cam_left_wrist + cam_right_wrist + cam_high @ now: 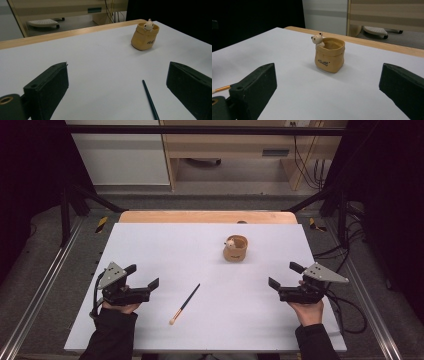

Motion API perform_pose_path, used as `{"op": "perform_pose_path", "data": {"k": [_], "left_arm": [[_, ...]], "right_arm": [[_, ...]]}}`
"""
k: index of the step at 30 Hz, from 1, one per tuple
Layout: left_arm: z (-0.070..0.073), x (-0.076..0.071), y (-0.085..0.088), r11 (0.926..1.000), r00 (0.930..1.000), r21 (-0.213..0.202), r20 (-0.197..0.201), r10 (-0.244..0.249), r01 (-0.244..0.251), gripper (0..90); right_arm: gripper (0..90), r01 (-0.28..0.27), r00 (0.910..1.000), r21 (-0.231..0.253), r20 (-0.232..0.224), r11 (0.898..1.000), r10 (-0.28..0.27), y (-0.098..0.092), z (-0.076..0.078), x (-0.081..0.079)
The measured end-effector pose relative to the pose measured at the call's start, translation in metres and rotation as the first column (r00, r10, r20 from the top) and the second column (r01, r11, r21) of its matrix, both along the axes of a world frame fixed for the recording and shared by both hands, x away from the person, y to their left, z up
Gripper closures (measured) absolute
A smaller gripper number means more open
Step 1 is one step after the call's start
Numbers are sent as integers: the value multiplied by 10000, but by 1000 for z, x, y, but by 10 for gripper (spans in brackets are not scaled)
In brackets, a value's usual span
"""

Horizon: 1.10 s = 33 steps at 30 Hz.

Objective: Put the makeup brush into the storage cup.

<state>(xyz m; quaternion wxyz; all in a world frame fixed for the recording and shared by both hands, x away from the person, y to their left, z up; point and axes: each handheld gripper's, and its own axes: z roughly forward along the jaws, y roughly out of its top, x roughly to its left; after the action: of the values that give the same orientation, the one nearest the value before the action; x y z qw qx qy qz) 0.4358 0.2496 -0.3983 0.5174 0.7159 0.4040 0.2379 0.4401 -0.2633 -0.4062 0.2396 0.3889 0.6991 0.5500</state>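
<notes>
The white worktop lay mostly bare. Two things stood in the way: a tan pot right of centre toward the far edge, and a brush lying slantwise near the middle of the near edge. Both tools, left and right, sat near the near corners with jaws wide apart, with bare surface between each and the pot.

a small tan sack-shaped ceramic pot with a bear figure stands upright; a thin dark-handled brush lies at its 7 o'clock, well apart
</notes>
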Motion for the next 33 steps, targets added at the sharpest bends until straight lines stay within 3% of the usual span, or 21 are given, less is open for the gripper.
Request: {"op": "perform_pose_path", "data": {"k": [11, 21, 29, 33], "left_arm": [[0, 2, -11, 9993, 9995, 297, -242, -199, 206, 39], [-4, 4, -31, 9954, 9960, 667, -608, -649, 689, 40], [-9, 6, -47, 9875, 9888, 1067, -1064, -1049, 1162, 53], [-14, 7, -55, 9799, 9827, 1403, -1393, -1219, 1415, 67]], "right_arm": [[21, -43, 10000, -146, -47, 9999, 42, 3, -1, 1], [23, -149, 9999, -163, -35, 9998, 148, 5, -1, 0], [24, -244, 9996, -261, -151, 9994, 241, 8, -3, 1], [26, -292, 9994, -299, -179, 9991, 286, 10, -3, 2]]}}
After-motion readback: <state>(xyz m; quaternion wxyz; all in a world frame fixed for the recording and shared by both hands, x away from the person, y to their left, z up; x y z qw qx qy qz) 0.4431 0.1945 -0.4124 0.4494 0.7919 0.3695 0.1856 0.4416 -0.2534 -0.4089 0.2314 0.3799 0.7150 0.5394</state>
